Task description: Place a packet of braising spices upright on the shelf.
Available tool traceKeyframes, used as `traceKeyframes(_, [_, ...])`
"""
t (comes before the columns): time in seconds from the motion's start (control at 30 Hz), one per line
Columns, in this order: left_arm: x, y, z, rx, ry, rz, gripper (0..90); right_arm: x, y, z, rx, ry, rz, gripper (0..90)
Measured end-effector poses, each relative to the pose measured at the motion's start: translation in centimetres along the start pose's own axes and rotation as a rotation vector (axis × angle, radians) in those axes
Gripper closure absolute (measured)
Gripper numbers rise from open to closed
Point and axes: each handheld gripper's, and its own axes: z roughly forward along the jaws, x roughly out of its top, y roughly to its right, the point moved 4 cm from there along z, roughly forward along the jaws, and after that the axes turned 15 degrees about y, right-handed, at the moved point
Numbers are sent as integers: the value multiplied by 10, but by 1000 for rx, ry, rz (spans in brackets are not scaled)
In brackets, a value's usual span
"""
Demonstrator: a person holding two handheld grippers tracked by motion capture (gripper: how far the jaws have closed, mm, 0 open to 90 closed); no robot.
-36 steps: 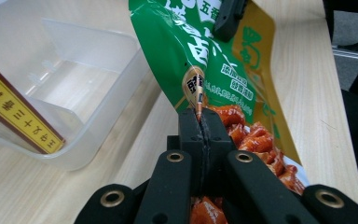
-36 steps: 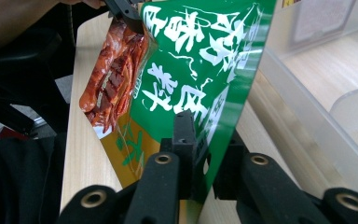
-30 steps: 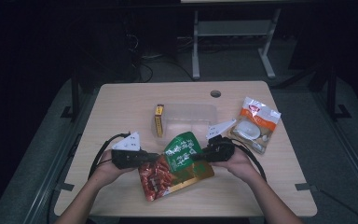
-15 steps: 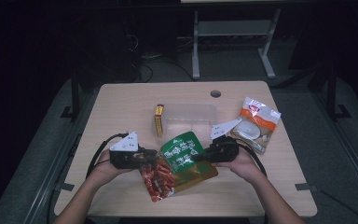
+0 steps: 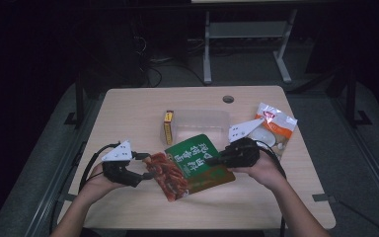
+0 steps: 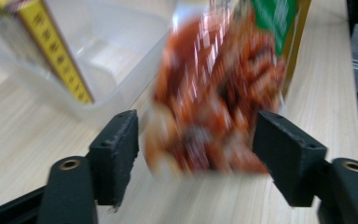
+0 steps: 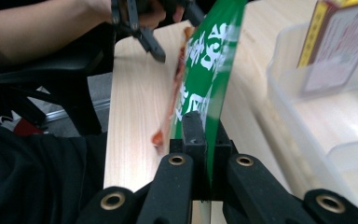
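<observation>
Dark room, pale wooden table. Lower centre of the high view, the right gripper pinches the green-and-red snack pouch; the left gripper has just been opening, its jaws wide around the pouch's red end without pressing. Best lift steadily toward the clear tub above, keeping the pouch's loose end clear of the rim.

The snack pouch is green at its upper half with pale lettering, red-orange and glossy toward seven o'clock, with a tan edge at four o'clock. The small box is yellow with a darker red face (dark characters run down its yellow side). The container is clear, colourless plastic. At two o'clock a packet shows white and orange. The table is pale wood grain.
</observation>
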Motion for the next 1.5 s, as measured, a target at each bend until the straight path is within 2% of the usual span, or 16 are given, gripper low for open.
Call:
traceKeyframes(0.07, [-9,-1,-3,12,3,-31,275,7,1,-3,-15,3,-12,900])
traceKeyframes(0.23, [-18,-3,1,6,-20,-66,245,19,1,-8,-33,11,-35,900])
traceKeyframes(0.37, [-23,-5,6,-5,-53,-61,243,26,-1,-11,-35,13,-54,900])
traceKeyframes(0.43, [-25,-6,8,-12,-62,-54,243,33,-2,-16,-32,33,-56,900])
traceKeyframes(0.73, [-28,-7,8,-16,-71,-62,243,49,0,-35,-68,82,-69,900])
traceKeyframes(1.0, [-29,-8,8,-21,-82,-63,243,60,10,-48,-125,101,-67,900])
traceKeyframes(1.03, [-29,-8,8,-26,-86,-59,244,64,12,-53,-145,107,-63,900])
traceKeyframes(1.13, [-30,-7,8,-30,-91,-57,244,67,14,-57,-161,113,-61,900])
traceKeyframes(1.17, [-31,-7,9,-30,-94,-58,244,70,16,-62,-184,121,-62,900])
traceKeyframes(1.23, [-31,-7,9,-32,-97,-58,243,72,17,-64,-190,122,-60,900])
traceKeyframes(1.27, [-31,-7,10,-36,-97,-56,242,76,20,-67,-213,123,-58,900])
traceKeyframes(1.5, [-32,-6,12,-32,-110,-44,228,89,27,-67,-271,99,-39,900])
